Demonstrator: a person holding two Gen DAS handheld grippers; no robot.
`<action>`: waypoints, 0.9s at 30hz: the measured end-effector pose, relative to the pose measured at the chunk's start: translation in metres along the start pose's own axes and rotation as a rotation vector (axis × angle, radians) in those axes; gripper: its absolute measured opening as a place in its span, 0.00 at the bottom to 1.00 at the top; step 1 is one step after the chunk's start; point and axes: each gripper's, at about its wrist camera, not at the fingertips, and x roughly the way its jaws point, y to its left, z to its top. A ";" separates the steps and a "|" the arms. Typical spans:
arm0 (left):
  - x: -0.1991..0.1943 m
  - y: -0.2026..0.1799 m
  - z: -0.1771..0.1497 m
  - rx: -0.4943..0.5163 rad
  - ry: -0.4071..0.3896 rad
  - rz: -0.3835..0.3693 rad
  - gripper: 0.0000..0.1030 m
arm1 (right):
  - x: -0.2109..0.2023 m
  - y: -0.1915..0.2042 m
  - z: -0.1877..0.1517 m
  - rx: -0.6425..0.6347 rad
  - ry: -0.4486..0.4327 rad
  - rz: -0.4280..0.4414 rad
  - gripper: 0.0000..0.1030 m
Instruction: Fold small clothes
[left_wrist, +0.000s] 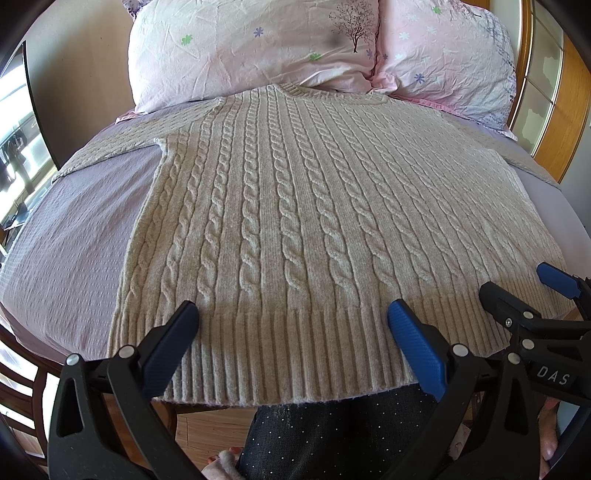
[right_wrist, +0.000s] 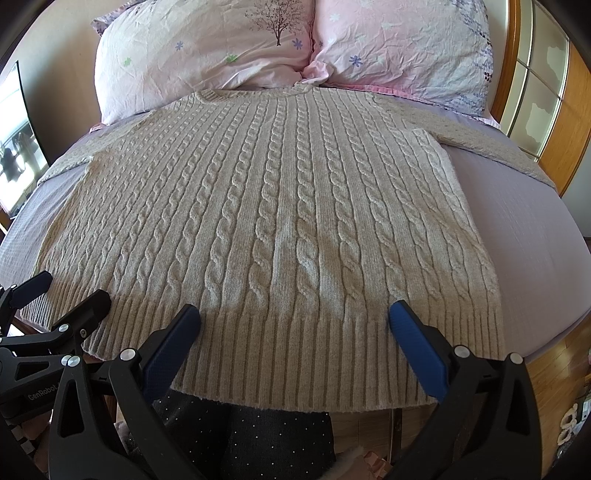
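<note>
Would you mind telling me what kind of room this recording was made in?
Most likely a bedroom: the sweater lies flat on a bed with a lilac sheet, two pink floral pillows sit at its head, and a wooden headboard stands behind them.

1. Sweater (left_wrist: 295, 206): beige cable-knit wool, matt, fuzzy, with a ribbed hem.
2. Bed sheet (left_wrist: 74, 236): lilac cloth, finely textured weave.
3. Pillows (right_wrist: 207, 55): pink printed cotton, creased.
4. Left tongs (left_wrist: 293, 321): matt black plastic with ribbed blue pads (left_wrist: 415, 343).

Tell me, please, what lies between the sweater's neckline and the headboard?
Two pink floral pillows lie between the sweater neckline and the wooden headboard; both wrist views show them.
</note>
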 end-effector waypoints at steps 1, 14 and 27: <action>0.000 0.000 0.000 0.000 0.000 0.001 0.98 | 0.000 0.000 0.000 -0.011 -0.007 0.004 0.99; 0.005 0.001 0.010 0.003 0.022 0.003 0.98 | 0.000 -0.082 0.039 0.013 -0.065 0.153 0.99; 0.010 0.057 0.095 -0.105 -0.161 -0.004 0.98 | 0.078 -0.385 0.129 0.824 -0.042 0.029 0.59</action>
